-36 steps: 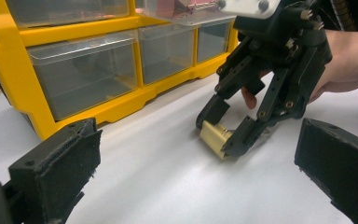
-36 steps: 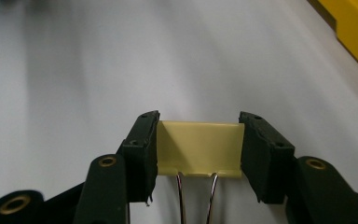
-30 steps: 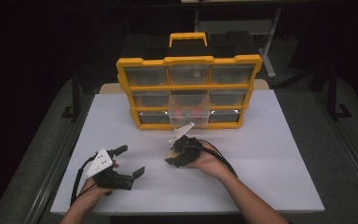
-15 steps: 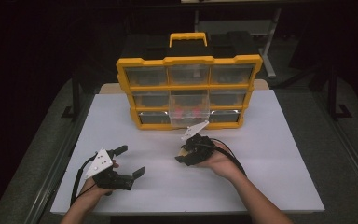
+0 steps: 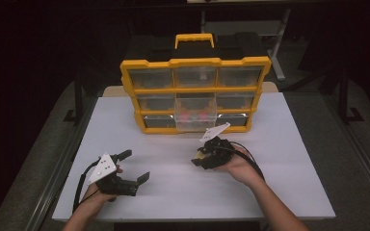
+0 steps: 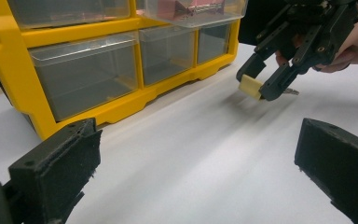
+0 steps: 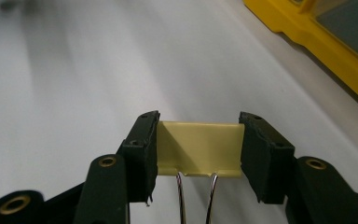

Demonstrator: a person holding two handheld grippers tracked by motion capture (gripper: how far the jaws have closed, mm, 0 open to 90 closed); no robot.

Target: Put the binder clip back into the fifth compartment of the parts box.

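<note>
Right gripper [image 7: 199,147] is clamping a pale yellow binder clip [image 7: 199,148] — pads are pressing on both ends of the clip body, and its two wire handles [image 7: 196,198] are pointing back toward the hand between the jaws. In the left gripper view the same clip [image 6: 251,87] is sitting right at the fingertips of the right gripper [image 6: 261,79], held clear of the white table [image 6: 205,154], casting a shadow on it just below.

In the high view the right gripper [image 5: 203,156] is hanging just in front of the yellow drawer organizer [image 5: 195,62], with the fingertips pointing left across the table. The middle clear drawer [image 5: 196,111] is sticking out of the organizer, up and beyond the fingers, with small red items [image 5: 192,116] inside.

Left gripper [image 5: 134,167] is resting on the table near the person's side — jaws are standing wide apart with nothing between them. Its own view is showing both black pads [image 6: 56,168] far apart, bare table between them, the organizer's bottom row [image 6: 86,77] ahead of the left pad, the clip well beyond the right one.
</note>
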